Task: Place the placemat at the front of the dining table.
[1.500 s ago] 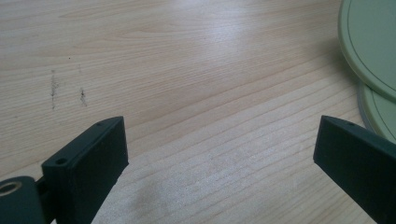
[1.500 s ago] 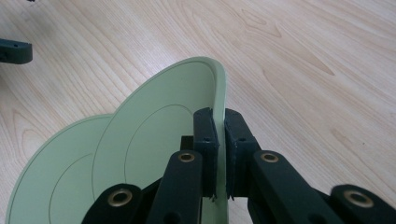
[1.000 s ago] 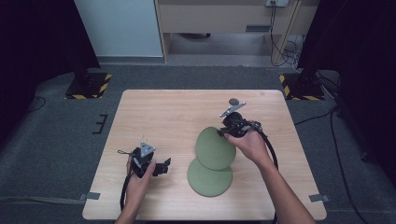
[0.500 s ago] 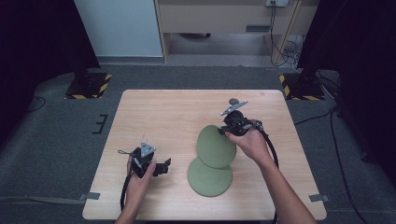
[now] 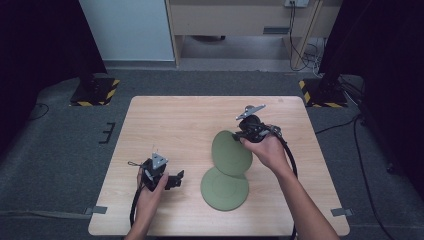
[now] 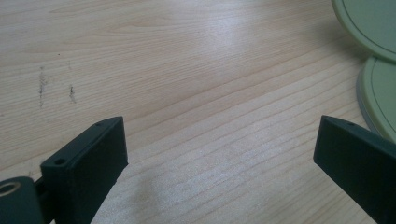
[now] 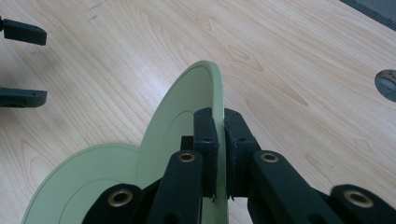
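The right gripper point(image 7: 219, 154) is clamped on the rim of the upper green plate point(image 7: 187, 116); in the right gripper view both black jaws press flat against the plate's edge, one on each face. The plate is lifted on edge and tilted, its held rim raised and its low edge over the lower green plate point(image 7: 70, 186). In the high view the right gripper point(image 5: 243, 133) sits at the 1 o'clock rim of the upper green plate point(image 5: 230, 154), slightly right of the table's centre. The lower green plate point(image 5: 225, 189) lies flat on the wooden table point(image 5: 175, 120), at 6 o'clock of the upper plate, and the two overlap in that view.

The left gripper point(image 6: 219, 144) has its jaws set wide apart with bare tabletop between them. In the high view the left gripper point(image 5: 174, 180) is held low over the table at 9 o'clock of the lower plate, near it but apart, jaws pointing toward the plate. In the left gripper view both plate rims appear at 2 o'clock.

A small dark round object point(image 7: 387, 84) lies on the table at 3 o'clock in the right gripper view.
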Motion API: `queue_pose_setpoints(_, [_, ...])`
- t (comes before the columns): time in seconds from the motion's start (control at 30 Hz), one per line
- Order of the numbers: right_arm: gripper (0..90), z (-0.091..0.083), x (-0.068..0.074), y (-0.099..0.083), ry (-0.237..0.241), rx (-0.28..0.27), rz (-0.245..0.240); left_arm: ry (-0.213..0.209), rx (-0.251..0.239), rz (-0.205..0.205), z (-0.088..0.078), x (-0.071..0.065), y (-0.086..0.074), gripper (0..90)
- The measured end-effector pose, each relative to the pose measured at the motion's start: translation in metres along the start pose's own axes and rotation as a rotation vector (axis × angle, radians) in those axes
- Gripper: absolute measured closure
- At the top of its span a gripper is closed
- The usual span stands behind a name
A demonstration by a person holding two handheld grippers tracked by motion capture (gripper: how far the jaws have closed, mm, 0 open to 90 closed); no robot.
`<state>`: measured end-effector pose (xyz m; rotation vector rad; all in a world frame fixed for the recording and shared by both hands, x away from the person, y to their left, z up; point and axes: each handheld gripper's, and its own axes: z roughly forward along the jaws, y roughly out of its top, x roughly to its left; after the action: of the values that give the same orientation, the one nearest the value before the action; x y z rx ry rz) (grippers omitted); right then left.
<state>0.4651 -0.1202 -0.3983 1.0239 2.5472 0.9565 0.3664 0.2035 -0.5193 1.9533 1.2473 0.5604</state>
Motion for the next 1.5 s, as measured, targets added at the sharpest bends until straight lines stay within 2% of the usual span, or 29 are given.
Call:
queue_pose_setpoints(0.4, [85.8, 0.003, -0.001, 0.004, -0.019, 0.009, -0.011, 0.002, 0.0, -0.002, 0.0, 0.001, 0.0, 2.2])
queue_pose_setpoints(0.9, [85.8, 0.0, 0.003, 0.024, -0.038, -0.017, -0.016, 0.005, 0.002, -0.01, 0.0, 0.004, -0.001, 2.2])
queue_pose_setpoints(1.03, [85.8, -0.001, -0.003, 0.028, -0.072, -0.023, 0.002, 0.004, 0.003, -0.014, 0.001, 0.004, -0.001, 2.2])
queue_pose_setpoints(1.1, [85.8, -0.001, -0.011, 0.031, -0.09, -0.029, 0.029, 0.005, 0.006, -0.013, 0.002, 0.004, -0.001, 2.2])
queue_pose_setpoints(1.27, [85.8, 0.0, -0.019, 0.037, -0.098, -0.044, 0.06, 0.008, 0.01, -0.012, 0.003, 0.005, -0.001, 2.2])
queue_pose_setpoints(1.5, [85.8, 0.003, -0.029, 0.052, -0.123, -0.057, 0.072, 0.011, 0.01, -0.019, 0.004, 0.007, -0.002, 2.2])
